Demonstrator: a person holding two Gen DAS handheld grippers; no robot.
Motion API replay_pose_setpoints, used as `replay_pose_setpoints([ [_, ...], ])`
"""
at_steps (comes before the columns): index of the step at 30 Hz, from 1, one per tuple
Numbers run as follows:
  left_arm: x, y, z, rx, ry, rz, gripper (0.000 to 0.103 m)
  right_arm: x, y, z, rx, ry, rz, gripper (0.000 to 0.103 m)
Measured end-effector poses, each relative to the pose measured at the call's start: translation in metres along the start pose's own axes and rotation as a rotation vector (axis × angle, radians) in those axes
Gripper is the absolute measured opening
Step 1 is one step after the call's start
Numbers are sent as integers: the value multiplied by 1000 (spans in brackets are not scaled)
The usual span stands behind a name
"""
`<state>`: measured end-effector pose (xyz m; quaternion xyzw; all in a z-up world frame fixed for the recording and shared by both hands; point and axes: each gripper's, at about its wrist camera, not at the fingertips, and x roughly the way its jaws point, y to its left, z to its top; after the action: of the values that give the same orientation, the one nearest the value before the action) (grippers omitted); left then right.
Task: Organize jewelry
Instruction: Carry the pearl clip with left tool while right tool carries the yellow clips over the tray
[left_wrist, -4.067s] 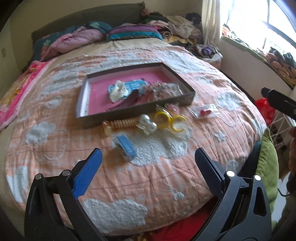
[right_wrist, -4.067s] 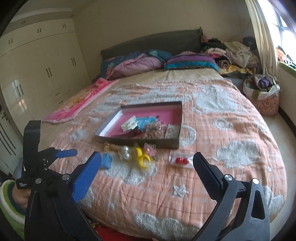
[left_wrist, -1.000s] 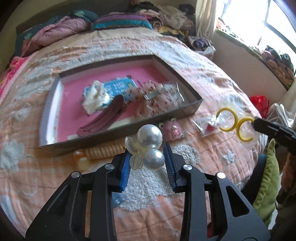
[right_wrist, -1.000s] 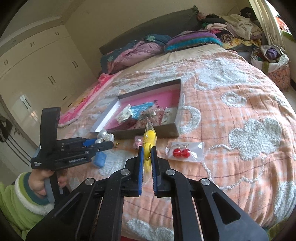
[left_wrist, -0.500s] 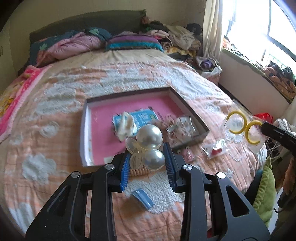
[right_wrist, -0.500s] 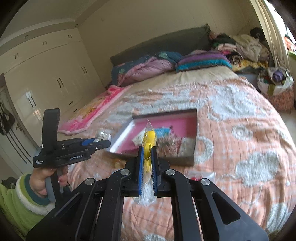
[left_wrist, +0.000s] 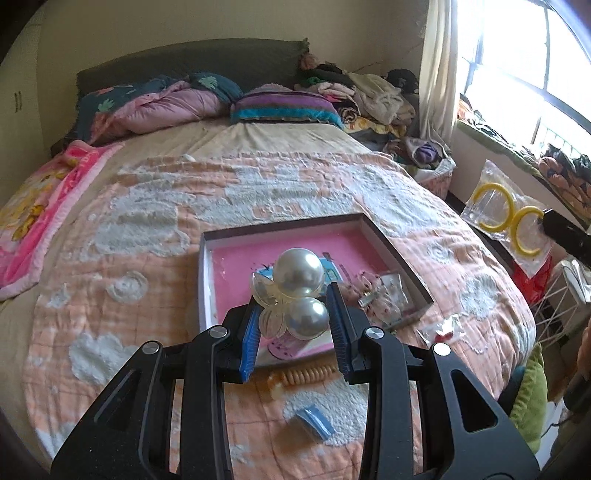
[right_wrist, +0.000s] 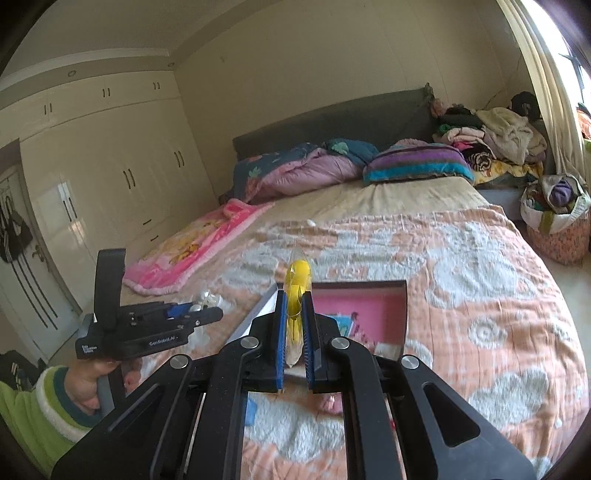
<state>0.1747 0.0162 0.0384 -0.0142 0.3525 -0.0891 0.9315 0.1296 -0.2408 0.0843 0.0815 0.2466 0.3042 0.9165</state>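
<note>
My left gripper (left_wrist: 294, 318) is shut on a hair clip with two big pearls (left_wrist: 298, 275) and clear petals, held up above the pink-lined tray (left_wrist: 240, 258) on the bed. Edge-on in the right wrist view, a clear bag of yellow hoop earrings (right_wrist: 297, 280) is pinched by my right gripper (right_wrist: 294, 325), which is shut. In the left wrist view the same bag of yellow hoops (left_wrist: 506, 218) hangs in the air to the right of the tray. The left gripper (right_wrist: 207, 314) appears at the left of the right wrist view, held by a hand in a green sleeve.
The tray holds a blue card (left_wrist: 332, 271), a pink floral pouch (left_wrist: 373, 291) and other pieces. On the quilt in front lie a coiled beige hair tie (left_wrist: 306, 376), a blue clip (left_wrist: 316, 422) and a small bag with red beads (left_wrist: 441, 328). Pillows and clothes pile at the bed's head.
Both grippers have risen from the quilt with their items still gripped. The tray and bed now look farther away, and the views tilt up toward the headboard.
</note>
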Motion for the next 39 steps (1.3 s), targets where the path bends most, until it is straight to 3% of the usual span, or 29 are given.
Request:
replay_pose_setpoints([
  [9, 5, 14, 17, -16, -25, 15, 25, 16, -6, 19, -5, -19, -22, 7],
  [20, 38, 23, 23, -39, 6, 14, 25, 39, -20, 31, 7, -20, -52, 7],
  [39, 89, 27, -2, -47, 111, 17, 25, 80, -49, 8, 67, 52, -80, 7],
])
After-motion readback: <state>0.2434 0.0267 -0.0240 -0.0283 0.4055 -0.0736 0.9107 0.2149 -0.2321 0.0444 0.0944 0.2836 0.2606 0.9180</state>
